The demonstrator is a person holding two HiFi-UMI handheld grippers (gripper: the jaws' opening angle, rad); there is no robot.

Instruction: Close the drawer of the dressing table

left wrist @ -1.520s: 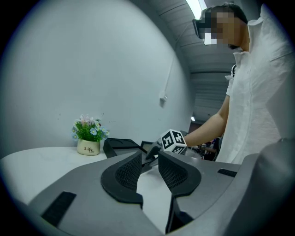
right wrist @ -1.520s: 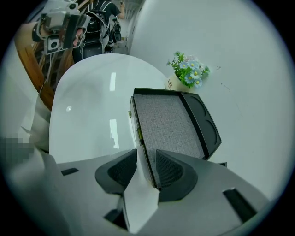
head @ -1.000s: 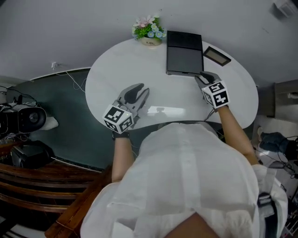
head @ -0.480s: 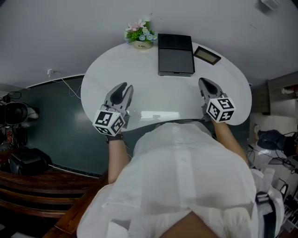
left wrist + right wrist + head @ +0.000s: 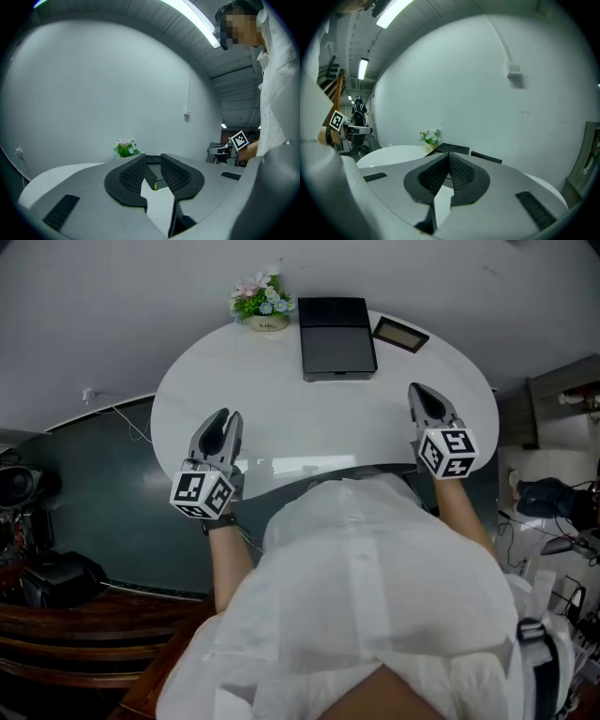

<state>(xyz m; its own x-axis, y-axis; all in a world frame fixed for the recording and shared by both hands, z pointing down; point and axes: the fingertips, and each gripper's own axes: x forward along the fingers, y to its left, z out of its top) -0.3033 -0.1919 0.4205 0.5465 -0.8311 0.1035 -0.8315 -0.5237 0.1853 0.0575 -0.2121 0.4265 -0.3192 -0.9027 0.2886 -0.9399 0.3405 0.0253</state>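
The white half-round dressing table (image 5: 281, 399) stands against the wall. No drawer front shows in any view, because the person's white-shirted body covers the middle of the table's front edge. My left gripper (image 5: 217, 420) hovers over the front left of the top; in the left gripper view (image 5: 152, 161) its pads stand a narrow gap apart with nothing between them. Over the front right edge my right gripper (image 5: 422, 392) is shut, and its pads (image 5: 461, 171) meet at the tips with nothing held.
A flat black box (image 5: 336, 337) lies at the back middle of the top. A small flower pot (image 5: 258, 302) sits to its left and a dark slim frame (image 5: 400, 333) to its right. Dark floor with a cable (image 5: 122, 418) lies left, wooden furniture (image 5: 84, 624) at bottom left.
Both grippers have drawn back from the table's middle toward the person. The right one left the black box's corner and its jaws closed. The left one shifted leftward.
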